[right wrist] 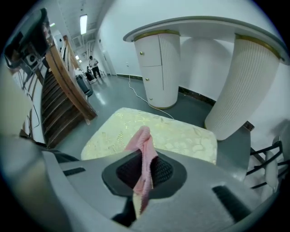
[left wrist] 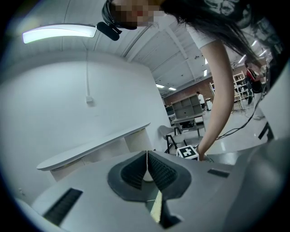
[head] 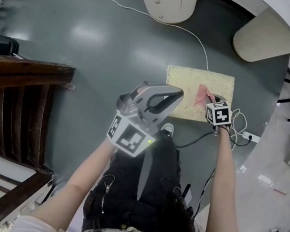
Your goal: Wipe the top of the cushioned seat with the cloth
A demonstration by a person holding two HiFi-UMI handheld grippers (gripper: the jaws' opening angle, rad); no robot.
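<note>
The cushioned seat point(head: 192, 87) is a pale yellow patterned square on the grey floor, also in the right gripper view point(right wrist: 181, 136). A pink cloth point(head: 202, 95) point(right wrist: 143, 149) is pinched in my right gripper point(head: 212, 100) point(right wrist: 146, 174), which is shut on it above the seat's right part. My left gripper point(head: 160, 101) point(left wrist: 147, 170) is raised, pointing up and away from the seat, shut with nothing between its pads.
A dark wooden staircase railing point(head: 17, 104) stands at the left. White cabinet base point(head: 167, 0) and ribbed white column point(head: 265, 36) are beyond the seat. A white cable point(head: 149, 15) runs over the floor to the seat; cables and a power strip point(head: 247, 136) lie at the right.
</note>
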